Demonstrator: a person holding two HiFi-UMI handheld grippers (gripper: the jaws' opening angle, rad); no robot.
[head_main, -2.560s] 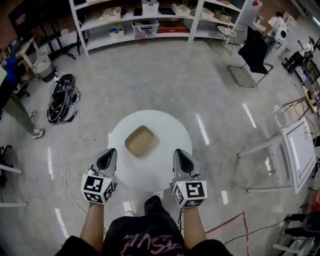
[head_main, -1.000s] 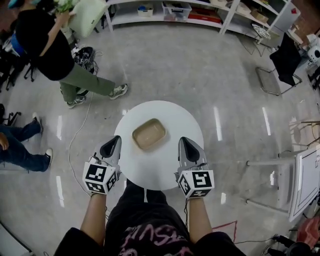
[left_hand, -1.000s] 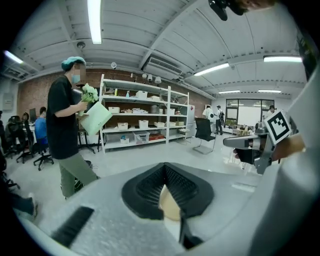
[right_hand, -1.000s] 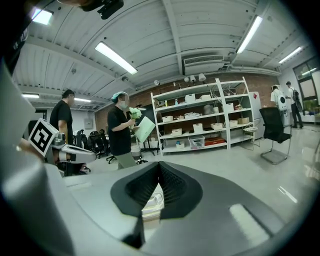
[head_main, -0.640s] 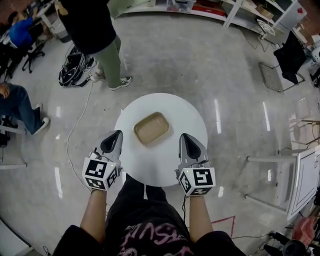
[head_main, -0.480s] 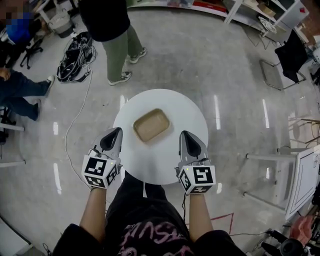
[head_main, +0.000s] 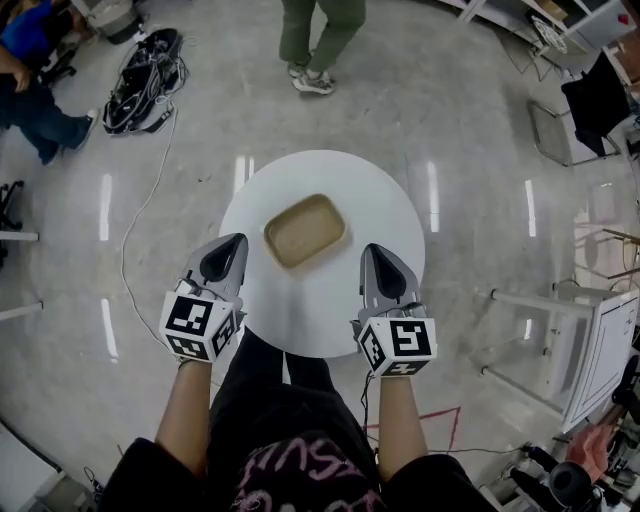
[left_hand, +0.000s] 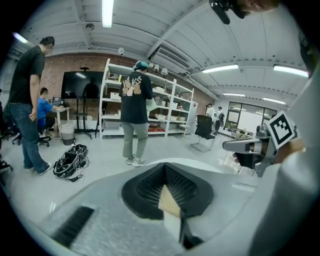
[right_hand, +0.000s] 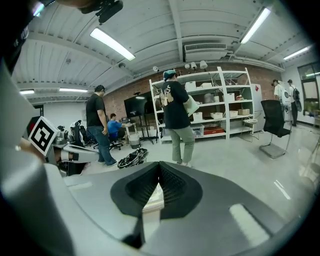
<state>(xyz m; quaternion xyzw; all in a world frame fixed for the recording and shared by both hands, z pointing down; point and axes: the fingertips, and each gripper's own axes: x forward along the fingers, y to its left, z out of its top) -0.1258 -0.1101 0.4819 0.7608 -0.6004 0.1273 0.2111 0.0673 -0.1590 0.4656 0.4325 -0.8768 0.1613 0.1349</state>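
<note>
White table, tray between left gripper and right gripper, seemingly closed

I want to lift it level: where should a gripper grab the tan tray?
Pinch the raised rim at the short right end of the tan tray, coming from the side of the right gripper, one jaw inside, one outside. It lies flat and empty on the white table, so probably only the thin upright rim offers a grip.

A glossy grey concrete floor reflects ceiling strip lights. White shelving lines a brick wall. A black chair stands at the floor's right edge.
</note>
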